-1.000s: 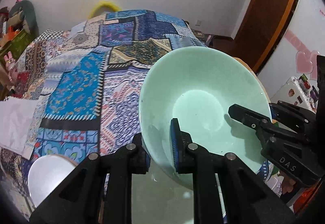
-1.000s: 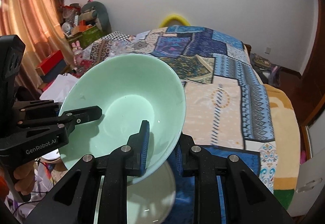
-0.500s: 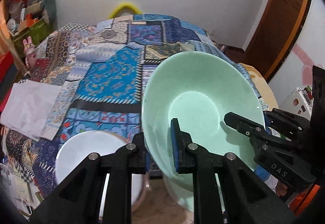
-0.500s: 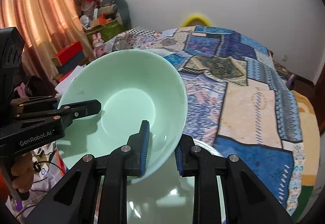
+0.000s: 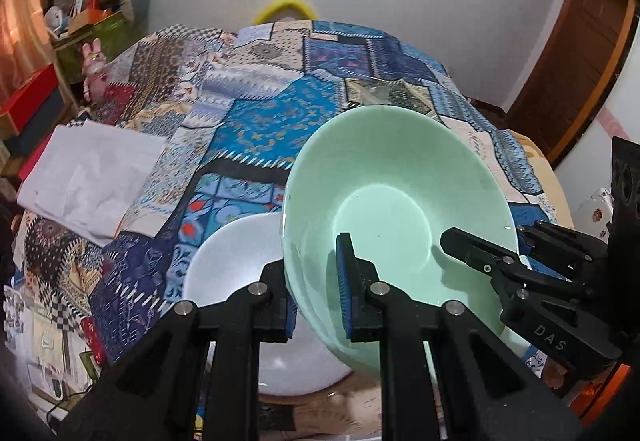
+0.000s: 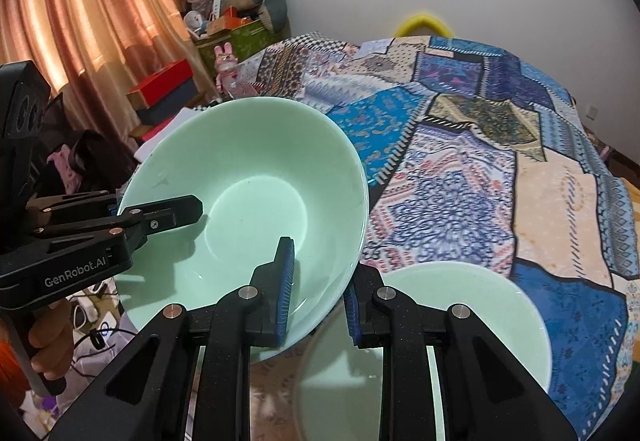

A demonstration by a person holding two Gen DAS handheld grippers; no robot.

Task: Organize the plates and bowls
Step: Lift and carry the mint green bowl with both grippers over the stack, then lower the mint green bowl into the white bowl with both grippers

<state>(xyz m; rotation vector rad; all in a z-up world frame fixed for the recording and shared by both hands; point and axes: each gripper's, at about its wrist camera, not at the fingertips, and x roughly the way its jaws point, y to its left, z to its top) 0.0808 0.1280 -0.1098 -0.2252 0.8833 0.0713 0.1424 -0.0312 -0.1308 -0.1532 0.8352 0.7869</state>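
A large mint-green bowl (image 5: 396,209) hangs tilted above the bed, carried between both grippers. My left gripper (image 5: 316,297) is shut on its near-left rim, one pad inside and one outside. On the opposite rim, my right gripper (image 6: 320,293) is shut the same way. Each gripper shows in the other's view: the right gripper (image 5: 472,249) and the left gripper (image 6: 180,209) both reach into the green bowl (image 6: 248,201). A white dish (image 5: 236,265) lies below the left gripper. A second pale green bowl (image 6: 480,305) sits below the right gripper.
A patchwork bedspread (image 5: 272,121) covers the bed behind the bowls. A white folded cloth (image 5: 88,177) lies on its left side. Boxes and clutter (image 6: 168,89) stand by the curtain at the left. A wooden door (image 5: 576,61) is at the right.
Both grippers carried the green bowl sideways to the left over the bed. The white dish has come in under the left gripper, and the pale green bowl now shows below the right gripper.
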